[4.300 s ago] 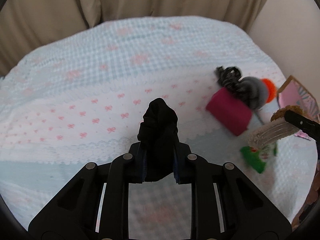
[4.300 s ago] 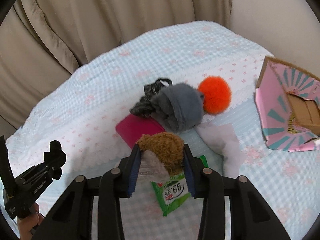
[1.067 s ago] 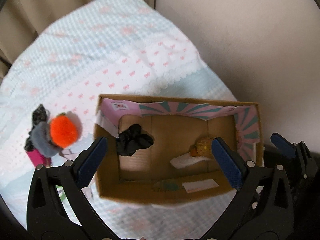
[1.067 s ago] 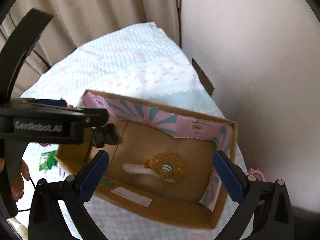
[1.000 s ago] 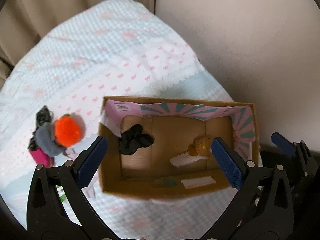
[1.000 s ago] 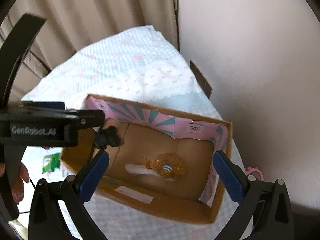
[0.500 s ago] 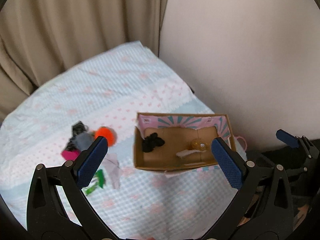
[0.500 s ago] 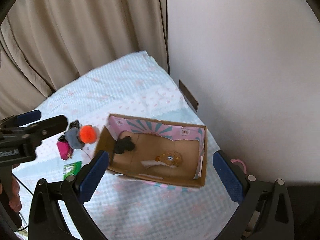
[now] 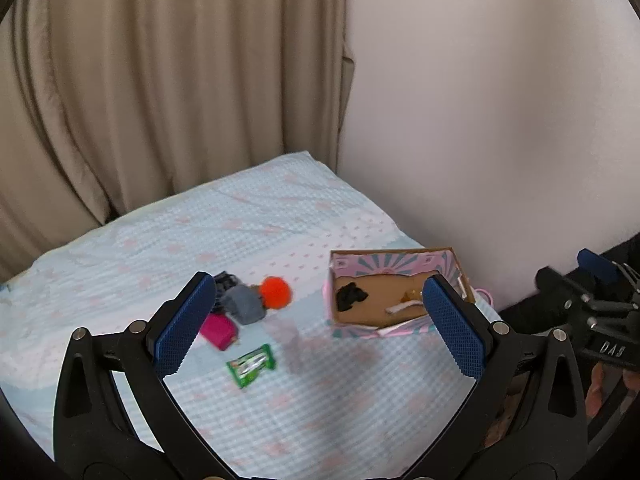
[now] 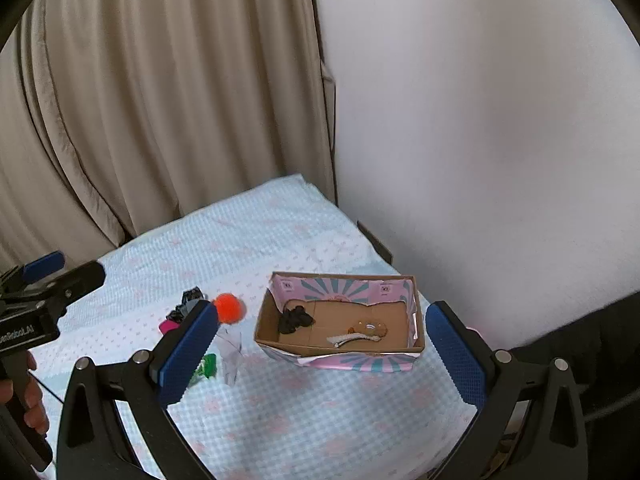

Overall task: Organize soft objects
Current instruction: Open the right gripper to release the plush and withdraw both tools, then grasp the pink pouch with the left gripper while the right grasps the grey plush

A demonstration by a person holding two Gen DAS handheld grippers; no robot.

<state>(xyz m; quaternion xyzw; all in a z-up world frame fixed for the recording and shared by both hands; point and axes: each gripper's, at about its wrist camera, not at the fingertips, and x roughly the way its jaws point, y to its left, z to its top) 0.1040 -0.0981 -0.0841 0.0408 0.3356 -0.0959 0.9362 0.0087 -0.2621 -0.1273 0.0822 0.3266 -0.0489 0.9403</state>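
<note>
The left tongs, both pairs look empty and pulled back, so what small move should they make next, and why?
Probably lower the open left tongs toward the pile on the bed, aiming at the orange pom-pom. It lies on the side of the pile nearest the cardboard box, clear to grip. The box already holds a black fabric piece and a brown plush toy, while the right tongs are also open and empty.

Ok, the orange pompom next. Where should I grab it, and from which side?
Take the orange pompom across its round middle, coming straight down from above. It is a fluffy ball, so any width fits the open fingers, but the grey furry thing sits against its left side, with a black item behind. Set one finger on the near side and one on the far side, probably with the left gripper, to avoid pinching the neighbour.
</note>
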